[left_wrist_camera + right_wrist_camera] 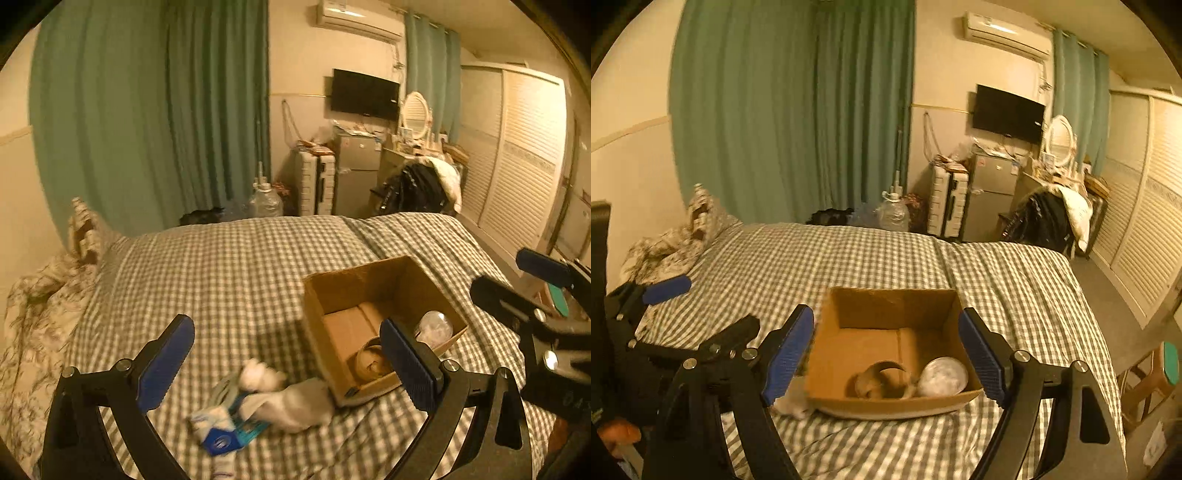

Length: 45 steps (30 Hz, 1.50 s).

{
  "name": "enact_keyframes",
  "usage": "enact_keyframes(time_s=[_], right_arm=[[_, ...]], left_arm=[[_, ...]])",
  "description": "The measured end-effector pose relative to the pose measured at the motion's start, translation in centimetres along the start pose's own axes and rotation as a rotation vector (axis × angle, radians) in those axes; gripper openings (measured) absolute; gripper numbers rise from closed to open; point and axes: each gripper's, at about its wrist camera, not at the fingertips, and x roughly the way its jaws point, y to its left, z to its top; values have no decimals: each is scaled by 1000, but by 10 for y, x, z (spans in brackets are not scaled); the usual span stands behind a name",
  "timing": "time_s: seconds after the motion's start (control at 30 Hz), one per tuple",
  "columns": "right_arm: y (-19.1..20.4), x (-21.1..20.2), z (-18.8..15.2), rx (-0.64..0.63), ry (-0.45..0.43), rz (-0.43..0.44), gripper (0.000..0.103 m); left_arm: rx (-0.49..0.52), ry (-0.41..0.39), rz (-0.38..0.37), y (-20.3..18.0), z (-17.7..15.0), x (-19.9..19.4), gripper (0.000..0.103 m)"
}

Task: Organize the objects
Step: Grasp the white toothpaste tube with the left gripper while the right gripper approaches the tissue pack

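An open cardboard box (369, 280) (886, 306) sits on the checked bed. Inside it lie a tape roll (371, 363) (881, 380) and a clear round container (434, 326) (943, 376). Left of the box a heap lies on the bed: white cloth (295, 404) (794, 404), a white crumpled piece (258, 376) and a blue packet (229, 435). My left gripper (288, 363) is open and empty above the heap. My right gripper (886, 354) is open and empty, its fingers standing either side of the box.
The checked bed cover (240, 266) (849, 258) spreads far back. A crumpled floral quilt (40, 295) (668, 243) lies at the left. The right gripper shows in the left wrist view (532, 291). A fridge (990, 192), suitcase and wardrobe stand beyond the bed.
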Motion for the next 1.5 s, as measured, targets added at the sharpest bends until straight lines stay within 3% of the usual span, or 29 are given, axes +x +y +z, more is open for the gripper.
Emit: enact_keyframes(time_s=[0.17,0.33,0.5,0.77,0.9,0.97,1.03,1.07,1.1,1.33,1.5], right_arm=[[42,-11,-20,-56,28,41,81],[66,8,-54,-71,101,64,81],[81,46,-89,-75,201,72,81],[94,104,-137,-67,388,105,81],[90,112,-138,-37,409,116,81],[88,116,-139,-24,429,114,81],[87,118,-140,-15,440,110,81],[87,119,-140,-15,442,109,81],[87,119,-140,-17,442,107,81],[94,113,-139,-45,423,106,81],[106,110,-136,-82,401,128,81]], left_arm=[[-58,18,45,41,-24,-19,103],[-96,75,114,77,-62,-16,103],[-128,178,165,102,-110,10,103],[-141,370,132,102,-174,63,99],[-113,459,95,90,-187,82,86],[-87,531,44,83,-195,95,73],[-66,596,13,77,-203,106,39],[-57,615,-7,74,-206,108,31],[-55,614,-21,72,-206,108,27],[-130,503,-69,79,-199,66,26],[-145,415,-57,89,-183,28,26]])
